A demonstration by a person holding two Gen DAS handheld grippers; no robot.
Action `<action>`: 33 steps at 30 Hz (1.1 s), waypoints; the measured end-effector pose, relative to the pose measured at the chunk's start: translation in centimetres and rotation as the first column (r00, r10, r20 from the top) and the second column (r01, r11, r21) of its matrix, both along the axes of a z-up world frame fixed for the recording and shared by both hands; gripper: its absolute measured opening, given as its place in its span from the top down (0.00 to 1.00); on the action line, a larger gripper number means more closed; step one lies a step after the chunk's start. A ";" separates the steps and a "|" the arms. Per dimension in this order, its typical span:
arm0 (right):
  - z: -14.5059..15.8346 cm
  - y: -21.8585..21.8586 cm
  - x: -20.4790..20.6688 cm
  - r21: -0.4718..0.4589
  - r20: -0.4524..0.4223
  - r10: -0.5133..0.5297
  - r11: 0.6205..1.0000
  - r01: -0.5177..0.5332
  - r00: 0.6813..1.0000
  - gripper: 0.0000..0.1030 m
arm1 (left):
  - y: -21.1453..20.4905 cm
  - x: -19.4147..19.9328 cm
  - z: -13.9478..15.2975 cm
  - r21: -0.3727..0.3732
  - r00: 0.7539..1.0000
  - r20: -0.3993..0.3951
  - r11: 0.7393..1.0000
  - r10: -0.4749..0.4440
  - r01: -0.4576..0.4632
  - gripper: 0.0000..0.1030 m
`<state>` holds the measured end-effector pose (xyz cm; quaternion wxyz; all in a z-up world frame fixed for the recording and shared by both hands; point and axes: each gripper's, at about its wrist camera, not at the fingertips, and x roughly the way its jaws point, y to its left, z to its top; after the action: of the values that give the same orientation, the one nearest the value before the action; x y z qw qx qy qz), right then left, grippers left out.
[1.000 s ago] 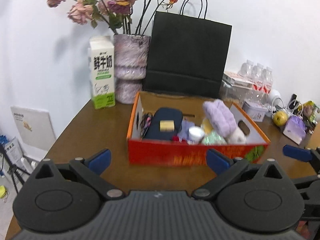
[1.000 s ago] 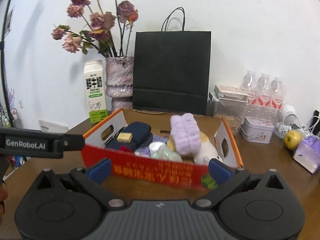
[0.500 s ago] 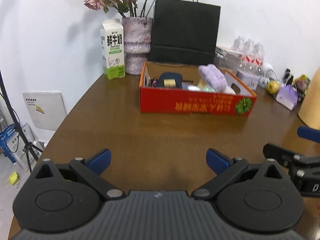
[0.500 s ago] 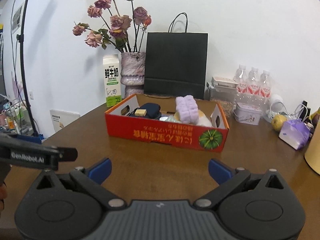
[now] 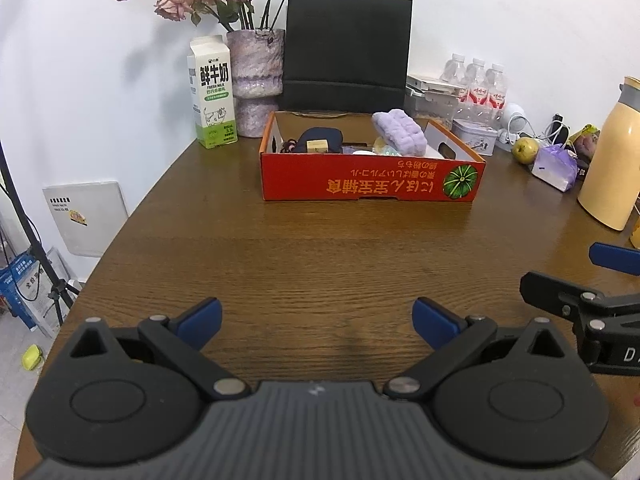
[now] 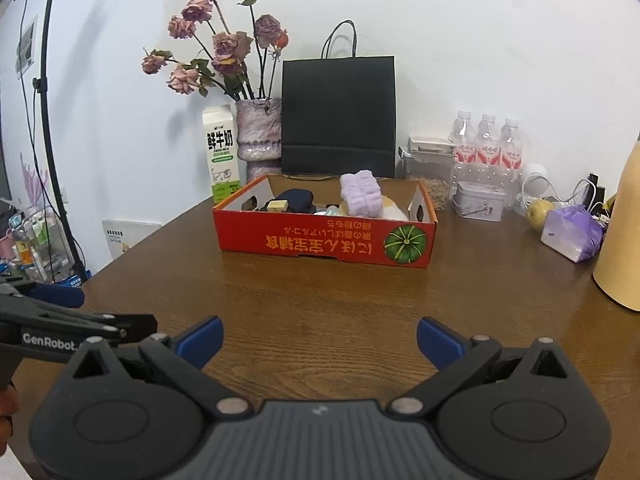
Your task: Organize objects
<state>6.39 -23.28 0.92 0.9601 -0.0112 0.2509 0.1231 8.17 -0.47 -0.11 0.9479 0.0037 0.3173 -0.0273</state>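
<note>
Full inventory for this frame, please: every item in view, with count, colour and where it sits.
table: 1, brown wood, underneath everything
cardboard box: 1, red-orange, centre of table
fluffy roll: 1, lilac, in the box
pouch: 1, dark navy, in the box, left part
milk carton: 1, white and green, left of the vase
vase: 1, mottled purple, holds dried roses
paper bag: 1, black, behind the box
water bottles: 3, clear, red labels, back right
tin: 1, silver, before the bottles
flask: 1, yellow, far right
left tongs: open, empty
right tongs: open, empty
</note>
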 end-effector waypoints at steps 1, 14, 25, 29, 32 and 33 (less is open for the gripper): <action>0.0 0.0 -0.1 0.001 0.001 0.000 1.000 0.000 1.000 0.00 | 0.0 0.0 0.0 0.001 1.000 0.001 1.000 -0.001 0.001 0.00; 0.1 -0.1 -0.2 0.006 0.006 0.001 1.000 -0.001 1.000 0.00 | 0.0 0.0 0.3 0.003 1.000 0.003 1.000 0.002 -0.002 0.00; 0.1 -0.3 -0.2 0.007 0.007 0.002 1.000 -0.002 1.000 0.00 | 0.0 0.2 0.3 0.003 1.000 -0.001 1.000 0.000 0.000 0.00; 0.1 -0.2 -0.2 0.007 0.007 0.002 1.000 -0.002 1.000 0.00 | -0.1 0.2 0.2 0.003 1.000 0.000 1.000 -0.001 0.001 0.00; 0.1 -0.2 -0.3 0.008 0.007 0.002 1.000 -0.002 1.000 0.00 | 0.0 0.2 0.2 0.003 1.000 -0.001 1.000 0.000 0.000 0.00; 0.1 -0.2 -0.3 0.007 0.007 0.002 1.000 -0.002 1.000 0.00 | 0.0 0.2 0.2 0.002 1.000 -0.001 1.000 0.000 0.000 0.00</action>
<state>6.14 -23.52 1.07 0.9609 -0.0083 0.2471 0.1247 8.37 -0.46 0.09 0.9478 0.0044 0.3178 -0.0272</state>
